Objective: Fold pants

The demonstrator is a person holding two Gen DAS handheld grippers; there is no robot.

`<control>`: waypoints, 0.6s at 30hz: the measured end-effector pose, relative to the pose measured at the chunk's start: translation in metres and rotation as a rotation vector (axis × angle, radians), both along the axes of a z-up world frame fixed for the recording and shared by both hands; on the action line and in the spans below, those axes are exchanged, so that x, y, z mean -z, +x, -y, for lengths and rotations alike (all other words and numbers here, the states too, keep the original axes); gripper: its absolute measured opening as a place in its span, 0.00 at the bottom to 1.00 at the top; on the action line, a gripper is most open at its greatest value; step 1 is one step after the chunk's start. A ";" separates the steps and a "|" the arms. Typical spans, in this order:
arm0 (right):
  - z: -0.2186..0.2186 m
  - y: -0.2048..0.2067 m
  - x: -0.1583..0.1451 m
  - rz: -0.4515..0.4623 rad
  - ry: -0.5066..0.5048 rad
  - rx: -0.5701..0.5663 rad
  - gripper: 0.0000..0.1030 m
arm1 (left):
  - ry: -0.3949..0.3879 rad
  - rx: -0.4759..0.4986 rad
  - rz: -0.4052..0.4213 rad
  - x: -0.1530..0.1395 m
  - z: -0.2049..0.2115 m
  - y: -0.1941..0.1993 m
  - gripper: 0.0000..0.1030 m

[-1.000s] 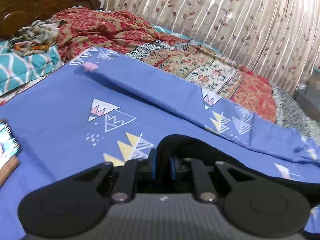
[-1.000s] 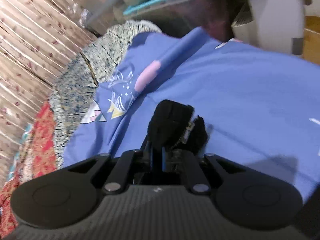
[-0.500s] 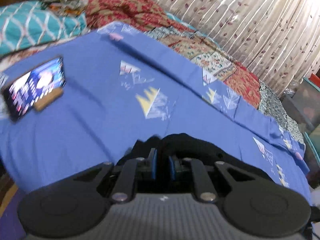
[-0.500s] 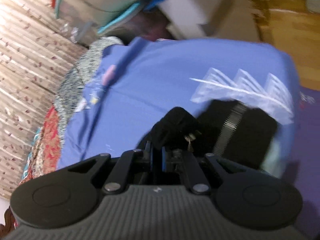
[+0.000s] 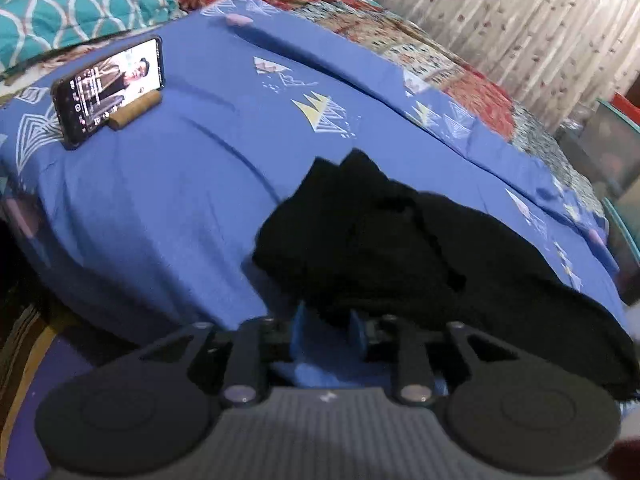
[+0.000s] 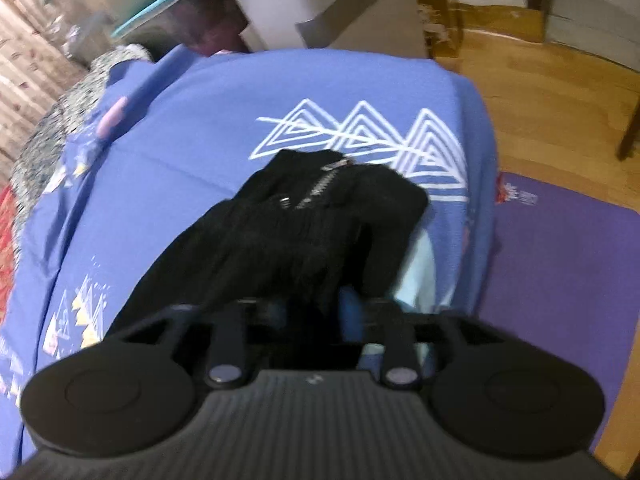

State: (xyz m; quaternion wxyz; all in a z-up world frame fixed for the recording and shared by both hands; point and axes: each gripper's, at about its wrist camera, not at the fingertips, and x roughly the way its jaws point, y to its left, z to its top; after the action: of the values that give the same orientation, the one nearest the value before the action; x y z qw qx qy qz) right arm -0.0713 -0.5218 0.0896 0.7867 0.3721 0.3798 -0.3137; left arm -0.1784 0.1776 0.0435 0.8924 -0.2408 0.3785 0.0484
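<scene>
The black pants (image 5: 400, 240) lie bunched on the blue bedsheet (image 5: 168, 184) near the bed's front edge. In the left wrist view my left gripper (image 5: 326, 330) is open, its blue pads apart, just at the near edge of the cloth. In the right wrist view the pants (image 6: 304, 232) show their zipper (image 6: 320, 188) on top. My right gripper (image 6: 314, 316) is open with black cloth lying between the jaws, which are apart.
A phone (image 5: 108, 88) leans on a wooden stand at the left of the bed. Patterned blankets (image 5: 400, 40) and a curtain lie behind. Beyond the bed are a purple mat (image 6: 560, 280), wooden floor and cardboard boxes (image 6: 340, 8).
Both grippers were shut on the pants, drew back toward the bed's front edge, and have now opened. The pants have dropped onto the sheet.
</scene>
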 end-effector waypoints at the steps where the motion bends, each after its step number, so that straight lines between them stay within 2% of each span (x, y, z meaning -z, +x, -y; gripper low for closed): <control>1: 0.002 -0.003 -0.004 0.006 -0.018 0.019 0.54 | -0.006 -0.001 0.015 -0.003 -0.008 -0.004 0.36; 2: 0.002 -0.007 -0.010 0.009 -0.046 0.038 0.54 | -0.009 -0.009 0.034 -0.006 -0.017 -0.005 0.44; 5: -0.002 -0.015 -0.034 0.040 -0.160 0.088 0.54 | -0.008 -0.068 0.072 -0.016 -0.044 0.000 0.46; 6: -0.008 -0.014 -0.043 0.068 -0.186 0.073 0.54 | -0.022 -0.087 0.082 -0.017 -0.052 0.003 0.51; 8: -0.030 -0.002 -0.061 0.125 -0.226 -0.026 0.54 | -0.115 -0.123 0.098 -0.015 -0.072 0.013 0.59; 10: -0.068 0.021 -0.075 0.169 -0.246 -0.203 0.54 | -0.227 -0.132 0.106 -0.007 -0.084 0.026 0.61; 12: -0.118 0.051 -0.081 0.212 -0.228 -0.431 0.54 | -0.299 -0.124 0.096 0.003 -0.084 0.037 0.72; 13: -0.149 0.066 -0.083 0.234 -0.210 -0.559 0.54 | -0.324 -0.112 0.086 0.009 -0.081 0.042 0.74; 16: -0.262 0.106 -0.080 0.276 -0.167 -0.990 0.61 | -0.327 -0.078 0.064 0.023 -0.066 0.047 0.76; 17: -0.302 0.114 -0.075 0.284 -0.157 -1.127 0.69 | -0.314 -0.073 0.058 0.026 -0.060 0.046 0.76; 18: -0.341 0.120 -0.069 0.293 -0.145 -1.256 0.72 | -0.297 -0.070 0.054 0.028 -0.055 0.045 0.76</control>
State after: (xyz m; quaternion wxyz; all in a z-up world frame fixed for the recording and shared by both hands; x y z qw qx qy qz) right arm 0.0483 -0.1808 0.1586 0.8870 0.0640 0.3920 0.2354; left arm -0.1332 0.2322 0.0151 0.8547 -0.3843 0.3487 0.0163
